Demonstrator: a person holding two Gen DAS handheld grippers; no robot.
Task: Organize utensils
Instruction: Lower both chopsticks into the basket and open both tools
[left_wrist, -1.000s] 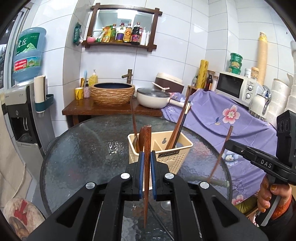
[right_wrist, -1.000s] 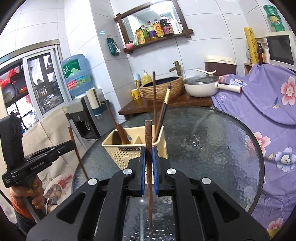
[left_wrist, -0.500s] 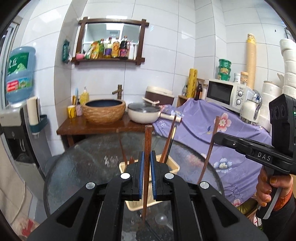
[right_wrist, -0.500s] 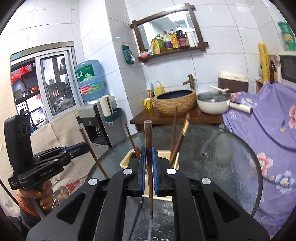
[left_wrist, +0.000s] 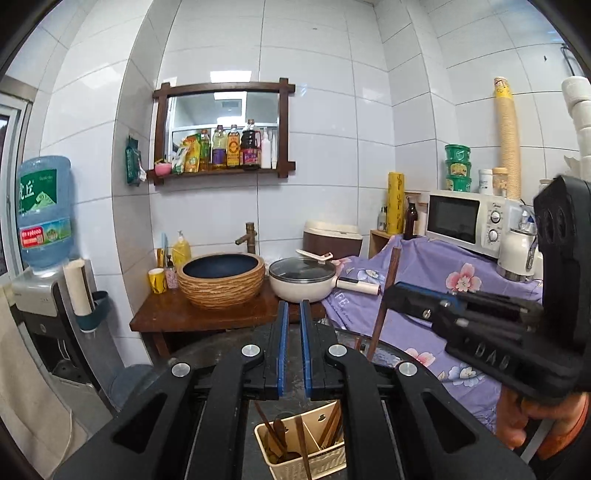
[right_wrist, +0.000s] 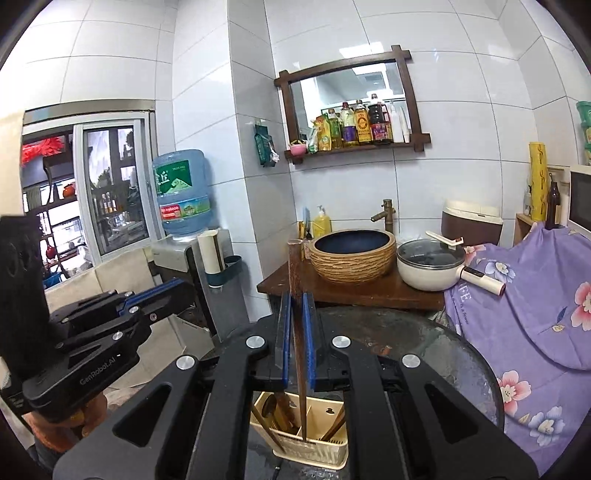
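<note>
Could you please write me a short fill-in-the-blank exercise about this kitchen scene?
1. The right gripper is shut on a single wooden ___.
2. The cream utensil basket stands on a round ___ table.
3. The bottles stand on the shelf of a wall ___ above the basin.
Missing words: chopstick; glass; mirror.

Both wrist cameras look forward from above the round glass table, sharing the sink counter, shelf and cream utensil basket.

The utensil basket is half hidden behind the left gripper and cut off below.
</note>
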